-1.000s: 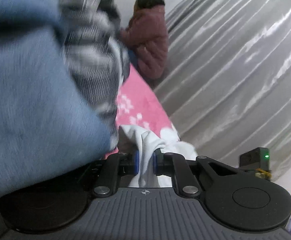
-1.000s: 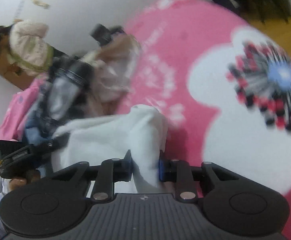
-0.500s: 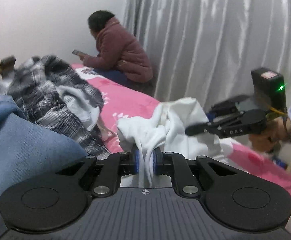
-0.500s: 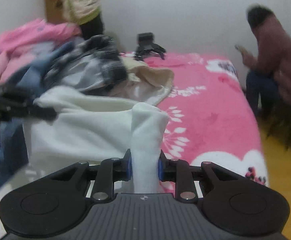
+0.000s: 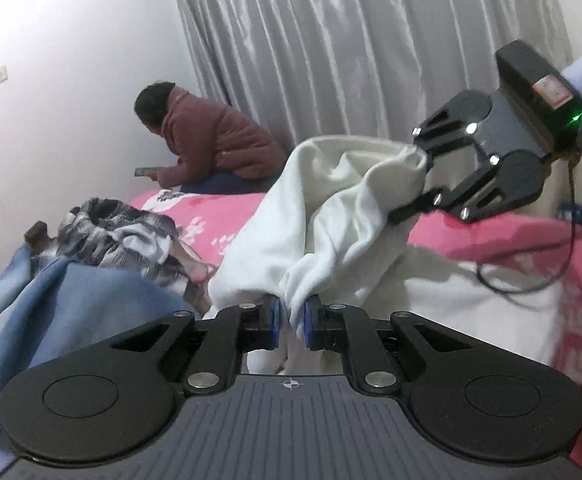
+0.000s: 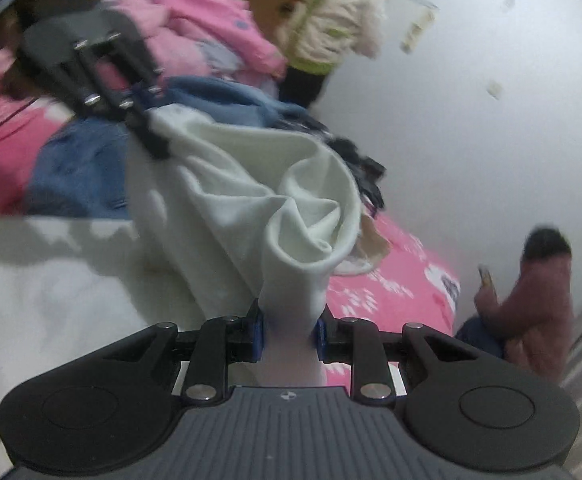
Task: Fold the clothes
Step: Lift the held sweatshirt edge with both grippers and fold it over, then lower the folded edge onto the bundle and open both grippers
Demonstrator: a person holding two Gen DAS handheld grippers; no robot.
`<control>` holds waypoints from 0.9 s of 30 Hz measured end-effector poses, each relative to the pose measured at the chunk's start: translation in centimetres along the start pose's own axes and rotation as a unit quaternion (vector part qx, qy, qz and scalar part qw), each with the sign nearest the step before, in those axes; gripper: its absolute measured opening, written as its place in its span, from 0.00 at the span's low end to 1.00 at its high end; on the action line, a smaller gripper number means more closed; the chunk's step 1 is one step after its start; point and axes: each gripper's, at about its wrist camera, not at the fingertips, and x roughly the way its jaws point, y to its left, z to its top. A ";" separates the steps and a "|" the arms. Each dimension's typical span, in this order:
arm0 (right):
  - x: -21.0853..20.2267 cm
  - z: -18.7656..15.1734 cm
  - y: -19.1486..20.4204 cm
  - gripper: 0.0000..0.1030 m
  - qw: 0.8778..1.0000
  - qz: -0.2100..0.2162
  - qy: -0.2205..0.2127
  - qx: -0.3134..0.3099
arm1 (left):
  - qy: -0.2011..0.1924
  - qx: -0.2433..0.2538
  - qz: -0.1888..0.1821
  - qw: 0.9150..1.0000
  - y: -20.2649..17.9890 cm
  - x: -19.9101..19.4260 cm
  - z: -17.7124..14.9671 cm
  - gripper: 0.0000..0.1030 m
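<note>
- Since the earlier frames: both units rolled toward level and raised; white garment (image 5: 323, 216) lifted clear of the bed (image 5: 511, 240), now stretched between the two.
- Left hand-held gripper (image 5: 291, 318): nearly closed, pads pinching a thin bunched edge of the white garment.
- Right hand-held gripper (image 6: 290, 334): partly closed, clamped on a thicker fold of the same garment (image 6: 251, 200).
- Bed: pink floral cover with white patches, below the hanging cloth.
- Blue garment (image 5: 51, 304) and plaid garment (image 5: 119, 232): heaped on the bed, left of the white one.
- Seated person in maroon jacket (image 5: 211, 144) at the bed's far end, beside a grey curtain (image 5: 331, 48).
</note>
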 end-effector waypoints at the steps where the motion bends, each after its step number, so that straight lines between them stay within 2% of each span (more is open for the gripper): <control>1: -0.8 -0.1 0.8 0.26 1.000 -0.004 -0.009 -0.006 | 0.003 0.010 0.004 1.000 -0.7 -0.5 -0.3 0.10; 4: -3.0 -0.2 2.9 0.26 1.000 -0.003 -0.019 -0.021 | 0.011 0.046 0.004 0.999 -3.1 -2.1 -1.3 0.10; 7: -4.4 -1.3 5.0 0.27 0.999 0.019 0.002 -0.047 | 0.028 0.070 -0.012 0.997 -5.2 -2.3 -2.8 0.11; 11: -4.2 -3.6 7.3 0.29 0.994 0.031 0.041 -0.092 | 0.072 0.061 -0.028 0.995 -6.9 -0.5 -5.4 0.16; 14: -3.8 -4.2 7.8 0.30 0.992 0.019 0.059 -0.114 | 0.115 0.059 -0.024 0.991 -7.4 -0.4 -6.2 0.25; 16: -4.3 -4.4 7.8 0.36 0.988 0.019 0.080 -0.128 | 0.146 0.036 -0.031 0.988 -7.0 -1.3 -6.2 0.25; 18: -5.4 -4.4 7.8 0.36 0.987 0.015 0.098 -0.129 | 0.189 -0.003 -0.050 0.981 -6.2 -2.9 -6.0 0.23; 19: -6.0 -4.4 7.7 0.36 0.986 0.013 0.107 -0.129 | 0.198 -0.033 -0.051 0.978 -5.7 -3.8 -5.7 0.23; 21: -7.3 -4.5 7.7 0.36 0.984 0.008 0.126 -0.129 | 0.164 -0.118 -0.044 0.978 -3.7 -5.4 -4.2 0.23; 23: -7.9 -3.0 6.1 0.39 0.991 0.003 0.127 -0.049 | 0.111 -0.187 -0.032 0.975 -1.7 -5.6 -2.4 0.24; 25: -7.5 -1.1 4.2 0.41 0.995 0.000 0.093 0.044 | 0.067 -0.224 -0.032 0.972 -0.6 -3.8 -0.9 0.24; 27: -6.2 0.4 2.7 0.45 0.992 -0.005 0.047 0.117 | 0.031 -0.250 -0.042 0.967 0.1 -1.4 0.3 0.24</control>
